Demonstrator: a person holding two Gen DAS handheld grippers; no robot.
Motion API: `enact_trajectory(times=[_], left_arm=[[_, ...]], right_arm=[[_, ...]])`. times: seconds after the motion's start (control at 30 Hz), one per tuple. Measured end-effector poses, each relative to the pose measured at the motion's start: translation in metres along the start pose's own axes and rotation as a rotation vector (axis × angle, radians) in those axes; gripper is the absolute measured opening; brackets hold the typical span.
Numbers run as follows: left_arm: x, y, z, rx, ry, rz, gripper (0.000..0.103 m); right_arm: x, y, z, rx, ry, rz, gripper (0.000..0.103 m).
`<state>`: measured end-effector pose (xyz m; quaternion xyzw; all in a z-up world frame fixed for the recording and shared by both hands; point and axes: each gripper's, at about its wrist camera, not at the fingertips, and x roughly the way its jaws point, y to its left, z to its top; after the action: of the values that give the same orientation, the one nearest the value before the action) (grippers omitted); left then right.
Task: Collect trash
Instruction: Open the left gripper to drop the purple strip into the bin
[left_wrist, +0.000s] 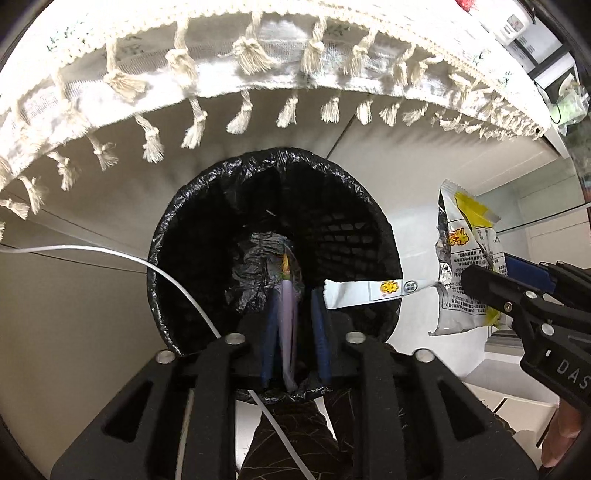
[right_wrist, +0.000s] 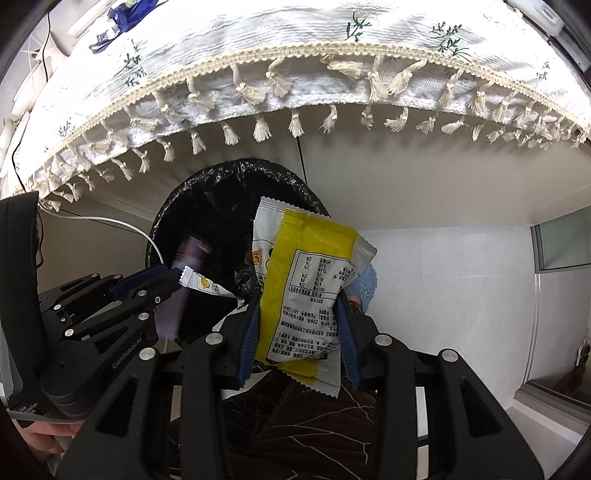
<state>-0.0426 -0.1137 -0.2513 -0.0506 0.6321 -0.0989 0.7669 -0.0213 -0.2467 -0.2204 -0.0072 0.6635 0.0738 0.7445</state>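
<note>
Wrappers number three here: a pale purple wrapper, a white sachet strip with a yellow logo, and a yellow-and-white snack packet. One trash bin lined with a black bag stands below the fringed edge of a white tablecloth. The left gripper reaches over the bin's mouth, its blue pads pressed onto the purple wrapper, which hangs inside the opening. The sachet strip lies across the bin's right rim just beside the left gripper's tip; whether the jaws also catch it, I cannot tell. The right gripper pinches the snack packet between its pads, held above and to the right of the bin. Only the right wrist view shows a blue wrapper lying on the tabletop. Only the left wrist view shows the mesh wall inside the bin. A white cable crosses the floor left of the bin.
</note>
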Motion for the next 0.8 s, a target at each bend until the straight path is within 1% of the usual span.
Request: enact_trajectory(times=[0.03,0.07,0.13,0.17,0.23,0.3,0.33,0.4,0.43,0.5,0.6,0.73,0.8], left_arm=[[-0.002,0.001,0.000,-0.003,-0.004,0.001,0.028],[-0.004,0.002,0.001,-0.008,-0.008,0.005,0.037],[-0.008,0.004,0.002,-0.018,-0.020,0.015,0.047],[-0.010,0.005,0.002,-0.019,-0.027,0.018,0.048],[-0.013,0.008,0.002,-0.023,-0.033,0.026,0.054],[-0.018,0.012,0.002,-0.035,-0.045,0.037,0.062],[-0.020,0.013,0.001,-0.040,-0.050,0.041,0.063],[-0.024,0.018,-0.001,-0.048,-0.061,0.052,0.068],[-0.026,0.020,-0.001,-0.052,-0.062,0.058,0.074],[-0.031,0.024,-0.002,-0.057,-0.076,0.074,0.081],[-0.039,0.029,-0.003,-0.068,-0.105,0.085,0.087],[-0.051,0.038,-0.006,-0.094,-0.128,0.086,0.091],[-0.055,0.043,-0.007,-0.110,-0.136,0.083,0.094]], right_arm=[[-0.002,-0.002,0.001,0.000,-0.001,0.000,0.036],[-0.004,-0.002,0.001,0.000,-0.002,0.001,0.036],[-0.005,-0.001,0.003,-0.003,-0.005,0.002,0.037],[-0.006,0.000,0.004,-0.005,-0.005,0.003,0.037],[-0.008,0.001,0.005,-0.011,-0.006,0.007,0.037],[-0.008,0.003,0.006,-0.017,-0.008,0.009,0.037],[-0.009,0.004,0.006,-0.020,-0.010,0.010,0.037],[-0.009,0.006,0.005,-0.026,-0.012,0.013,0.037],[-0.009,0.008,0.005,-0.030,-0.013,0.014,0.037],[-0.011,0.010,0.005,-0.038,-0.017,0.016,0.037],[-0.009,0.013,0.007,-0.050,-0.020,0.021,0.037],[-0.012,0.019,0.009,-0.066,-0.025,0.028,0.037],[-0.012,0.023,0.009,-0.075,-0.025,0.033,0.037]])
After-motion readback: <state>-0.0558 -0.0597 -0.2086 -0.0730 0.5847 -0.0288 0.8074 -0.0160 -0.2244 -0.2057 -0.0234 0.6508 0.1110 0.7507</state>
